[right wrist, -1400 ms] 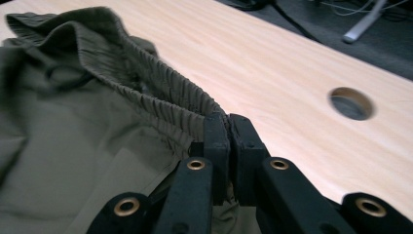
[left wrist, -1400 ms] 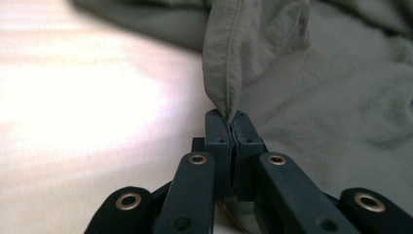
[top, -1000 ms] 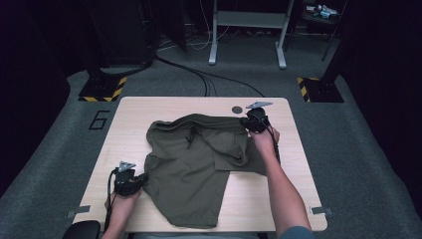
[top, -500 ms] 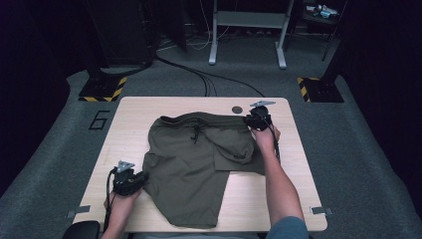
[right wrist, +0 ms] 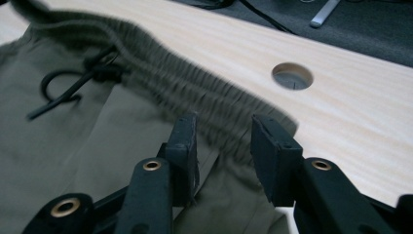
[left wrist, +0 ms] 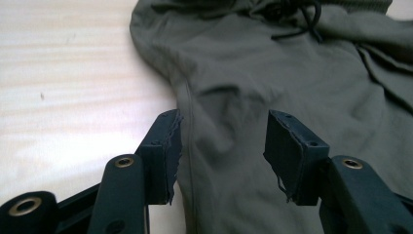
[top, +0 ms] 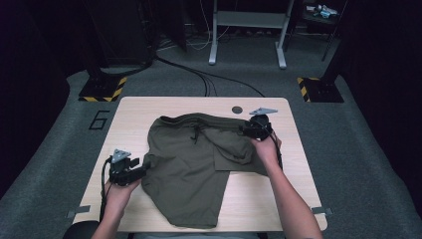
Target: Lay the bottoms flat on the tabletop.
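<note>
I've just been opening both jaws: the left gripper (top: 144,167) and right gripper (top: 244,130) stand apart, letting go of the olive shorts (top: 199,169) spread mid-tabletop (top: 129,112). Next, I judge, a fresh grip for folding.

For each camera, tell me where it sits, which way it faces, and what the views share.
High view: above the person's side, facing forward and down on the table; both forearms, the left gripper and the right gripper show.
Left gripper view: on the left gripper, facing along its parted jaws over the shorts, pads clear of the cloth.
Right gripper view: on the right gripper, facing the waistband and table hole, jaws parted.
Shared: the shorts, their drawstring and the tabletop.
</note>
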The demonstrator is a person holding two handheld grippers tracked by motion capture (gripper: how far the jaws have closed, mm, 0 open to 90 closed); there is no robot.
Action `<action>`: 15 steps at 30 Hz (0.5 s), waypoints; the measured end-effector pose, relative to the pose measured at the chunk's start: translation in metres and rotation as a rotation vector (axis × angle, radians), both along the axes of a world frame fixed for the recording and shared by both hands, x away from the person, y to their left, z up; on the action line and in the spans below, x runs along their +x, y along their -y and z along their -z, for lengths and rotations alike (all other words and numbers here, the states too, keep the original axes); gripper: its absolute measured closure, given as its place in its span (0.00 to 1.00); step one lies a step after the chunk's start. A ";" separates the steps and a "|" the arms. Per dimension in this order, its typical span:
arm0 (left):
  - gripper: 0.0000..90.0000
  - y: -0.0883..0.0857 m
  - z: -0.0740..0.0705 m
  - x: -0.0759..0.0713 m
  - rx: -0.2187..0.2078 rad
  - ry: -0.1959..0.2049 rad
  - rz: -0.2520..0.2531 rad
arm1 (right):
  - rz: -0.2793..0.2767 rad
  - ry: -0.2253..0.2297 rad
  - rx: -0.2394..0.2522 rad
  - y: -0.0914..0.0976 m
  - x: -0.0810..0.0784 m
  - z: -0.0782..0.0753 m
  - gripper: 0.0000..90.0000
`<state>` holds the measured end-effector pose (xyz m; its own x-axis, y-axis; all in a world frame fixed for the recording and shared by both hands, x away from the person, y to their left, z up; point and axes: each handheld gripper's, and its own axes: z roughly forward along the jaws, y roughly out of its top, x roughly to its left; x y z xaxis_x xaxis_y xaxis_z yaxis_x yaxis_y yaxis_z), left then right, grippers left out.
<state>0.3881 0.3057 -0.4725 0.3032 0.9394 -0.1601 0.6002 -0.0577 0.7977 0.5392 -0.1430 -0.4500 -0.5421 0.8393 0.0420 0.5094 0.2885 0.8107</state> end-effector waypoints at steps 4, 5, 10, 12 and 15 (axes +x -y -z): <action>0.48 -0.002 0.003 0.018 0.010 -0.013 0.030 | -0.006 -0.006 0.000 -0.002 -0.016 0.006 0.63; 0.47 -0.002 0.004 0.024 0.006 -0.014 0.037 | -0.015 0.001 0.003 -0.002 -0.020 0.007 0.61; 0.44 0.000 0.010 0.051 0.031 -0.034 0.059 | -0.035 0.005 0.023 -0.002 -0.042 0.012 0.55; 0.43 -0.001 0.016 0.062 0.023 -0.058 0.064 | -0.040 0.013 0.011 -0.002 -0.050 0.014 0.53; 0.42 0.001 0.026 0.072 0.036 -0.079 0.090 | -0.034 0.009 0.009 0.001 -0.060 0.018 0.49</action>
<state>0.4604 0.3048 -0.4984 0.3740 0.9146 -0.1536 0.6526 -0.1419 0.7443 0.4794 -0.1436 -0.4679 -0.5704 0.8201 0.0443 0.4925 0.2984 0.8176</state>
